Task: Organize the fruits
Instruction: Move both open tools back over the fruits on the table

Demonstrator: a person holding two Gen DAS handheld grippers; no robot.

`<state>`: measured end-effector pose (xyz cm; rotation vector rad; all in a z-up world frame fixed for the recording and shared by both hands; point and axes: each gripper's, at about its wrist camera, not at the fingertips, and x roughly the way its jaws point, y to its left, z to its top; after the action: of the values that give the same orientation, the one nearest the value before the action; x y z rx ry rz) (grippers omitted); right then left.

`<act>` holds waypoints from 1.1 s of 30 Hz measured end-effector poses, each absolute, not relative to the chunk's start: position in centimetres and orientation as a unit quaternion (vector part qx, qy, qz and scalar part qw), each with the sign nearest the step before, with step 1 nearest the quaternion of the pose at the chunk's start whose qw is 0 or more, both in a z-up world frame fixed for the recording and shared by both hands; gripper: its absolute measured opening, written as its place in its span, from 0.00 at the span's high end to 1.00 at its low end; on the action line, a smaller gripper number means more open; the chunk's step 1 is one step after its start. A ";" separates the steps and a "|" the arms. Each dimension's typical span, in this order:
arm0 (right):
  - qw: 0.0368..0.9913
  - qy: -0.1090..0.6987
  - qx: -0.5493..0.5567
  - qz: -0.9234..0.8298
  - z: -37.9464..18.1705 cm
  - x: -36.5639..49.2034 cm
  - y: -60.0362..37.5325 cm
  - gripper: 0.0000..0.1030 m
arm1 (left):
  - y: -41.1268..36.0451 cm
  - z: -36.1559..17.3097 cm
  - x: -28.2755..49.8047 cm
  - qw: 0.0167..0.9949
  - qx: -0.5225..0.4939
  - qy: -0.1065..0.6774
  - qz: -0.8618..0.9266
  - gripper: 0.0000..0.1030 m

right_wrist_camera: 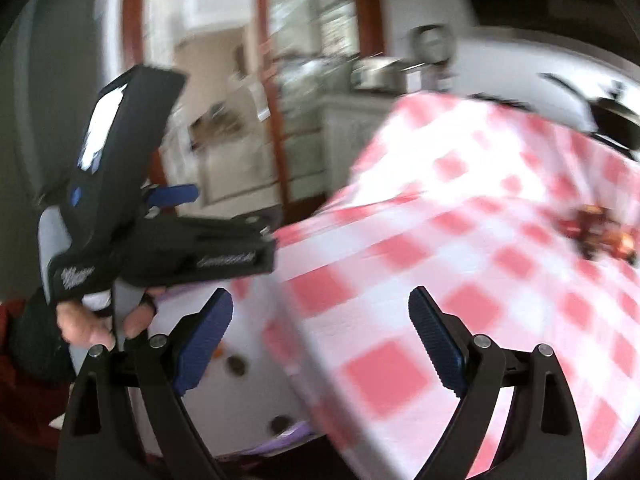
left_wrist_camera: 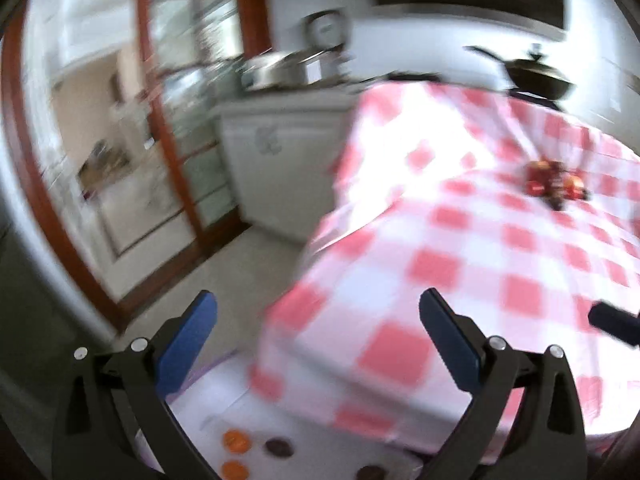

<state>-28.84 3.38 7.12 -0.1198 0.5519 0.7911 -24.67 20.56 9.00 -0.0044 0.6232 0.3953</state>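
From the left wrist view, your left gripper (left_wrist_camera: 318, 338) stands with its blue-padded jaws spread wide and nothing between them, aimed over the near corner of the table draped in a pink-and-white checked cloth (left_wrist_camera: 400, 280). The small heap of red and dark fruits (left_wrist_camera: 550, 184) lies well apart from the fingers, toward the far right of the cloth (the blur makes it impossible to say which fruits they are). Below the jaws sits a white board with orange and brown round spots (left_wrist_camera: 256, 450), partly tucked under the table edge; it looks like a sorting surface, so holding both tools empty and open over this corner fits an approach to the fruit. From the right wrist view, your right gripper (right_wrist_camera: 320, 344) is likewise wide open and empty, pointed across the same checked cloth, with the fruit heap (right_wrist_camera: 596, 230) far off at the right edge. Your left hand (right_wrist_camera: 94, 320) shows at the left, wrapped around the black handle of the other tool, which is carried high and beside this one. On the counter behind, a metal pot (right_wrist_camera: 376, 72) stands clear of your path
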 end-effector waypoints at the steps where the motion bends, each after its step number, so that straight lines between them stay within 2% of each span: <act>1: 0.891 0.266 -0.048 0.364 7.0 -28.1 2.1 0.15 | 19.0 9.5 -23.4 0.938 0.004 0.301 0.174 0.02; 6: 0.924 0.280 0.004 0.260 5.7 -23.8 -4.1 0.15 | 13.9 9.1 -17.2 0.945 -0.018 0.320 0.068 0.02; 11: 0.938 0.296 0.075 0.166 4.0 -19.5 -10.4 0.15 | 9.1 6.0 -9.4 0.928 -0.044 0.369 -0.005 0.02; 14: 0.929 0.333 0.100 0.125 2.2 -15.6 -13.7 0.15 | 7.2 4.1 -5.0 0.916 -0.070 0.395 -0.026 0.02; 19: 0.921 0.370 0.106 0.063 0.7 -10.7 -17.1 0.15 | 5.2 2.8 0.9 0.916 -0.101 0.384 -0.050 0.02; 23: 0.917 0.386 0.083 0.056 -0.2 -6.6 -16.9 0.15 | 5.3 2.3 4.2 0.916 -0.136 0.374 -0.055 0.02; 27: 0.919 0.383 0.066 0.072 0.3 -2.7 -15.1 0.15 | 7.6 2.1 5.3 0.908 -0.214 0.356 -0.059 0.02; 33: 0.899 0.401 0.150 0.097 0.2 5.2 -13.3 0.16 | 10.2 1.7 4.7 0.898 -0.289 0.327 -0.058 0.02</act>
<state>5.20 -13.26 0.20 0.3100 0.8304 0.2005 4.68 10.19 1.66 -0.5992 0.6780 -0.1191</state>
